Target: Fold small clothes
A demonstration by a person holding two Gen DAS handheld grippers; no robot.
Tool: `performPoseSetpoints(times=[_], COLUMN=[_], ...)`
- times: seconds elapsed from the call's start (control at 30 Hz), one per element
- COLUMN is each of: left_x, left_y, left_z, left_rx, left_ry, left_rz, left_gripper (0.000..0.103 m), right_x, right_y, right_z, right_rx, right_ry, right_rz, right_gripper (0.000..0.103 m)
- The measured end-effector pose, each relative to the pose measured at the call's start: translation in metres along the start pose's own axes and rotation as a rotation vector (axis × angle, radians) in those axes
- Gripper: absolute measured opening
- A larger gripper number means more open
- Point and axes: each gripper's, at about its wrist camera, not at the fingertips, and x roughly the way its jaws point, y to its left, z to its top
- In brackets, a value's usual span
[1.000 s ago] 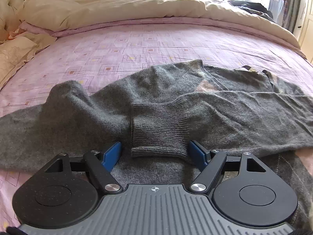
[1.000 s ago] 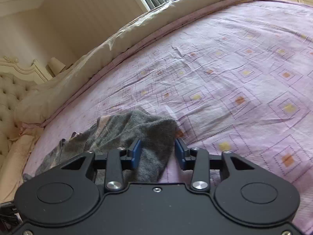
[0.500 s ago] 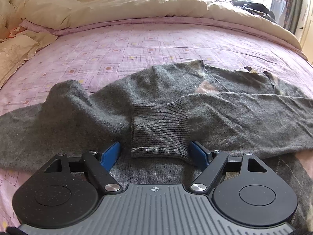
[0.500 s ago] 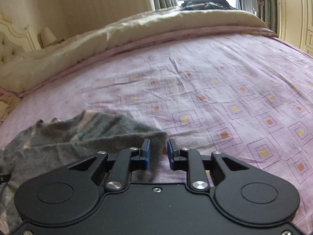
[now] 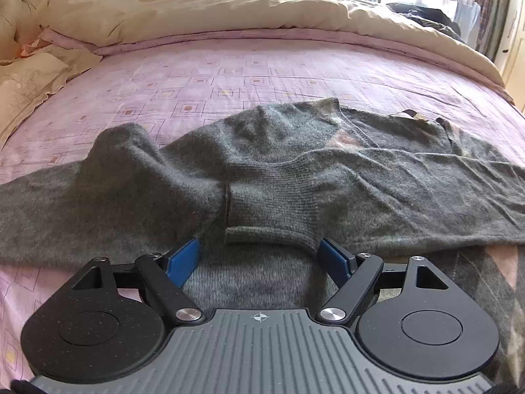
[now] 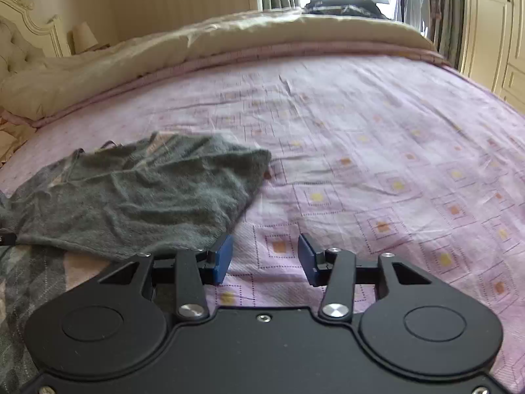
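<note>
A grey knitted sweater [image 5: 295,170] lies spread across the pink patterned bed sheet [image 5: 229,78], one sleeve folded over its body. The ribbed cuff [image 5: 269,210] of that sleeve ends just ahead of my left gripper [image 5: 261,256], which stands open with blue pads on either side of the cuff, not pressing it. In the right wrist view the sweater's folded side [image 6: 137,193] lies at the left. My right gripper [image 6: 265,257] hovers over bare sheet just right of it, jaws opening, nothing between them.
A beige duvet [image 5: 229,10] is bunched along the far side of the bed, with a tufted headboard [image 5: 16,13] and pillows at the left. Dark clothes [image 6: 341,8] lie by the window. Cupboard doors [image 6: 492,32] stand at the right.
My right gripper let go of the sweater's edge, rose and swung right, rolling level, and its jaws have spread. The released fabric now lies flat. The left gripper has stayed put.
</note>
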Motion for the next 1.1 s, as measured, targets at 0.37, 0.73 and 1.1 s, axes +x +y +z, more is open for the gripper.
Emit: performPoseSetpoints(times=[0.37,0.73,1.1], left_x=[-0.071,-0.088,-0.067], left_y=[0.076,0.219,0.317], left_z=[-0.049,-0.052,-0.053], left_rx=[-0.109,-0.332,-0.519], left_ry=[-0.075,-0.100,-0.130], left_rz=[-0.091,0.122,0.210], left_gripper=[0.080,0.082,0.082], right_x=[-0.079,-0.024,0.015], right_y=[0.105,0.204,0.232], right_z=[0.006,-0.037,-0.080], right_rx=[-0.033,-0.086,-0.161], right_ry=[-0.102,-0.108,-0.090], right_rz=[0.283,0.349,0.275], right_gripper=[0.103,0.103,0.103])
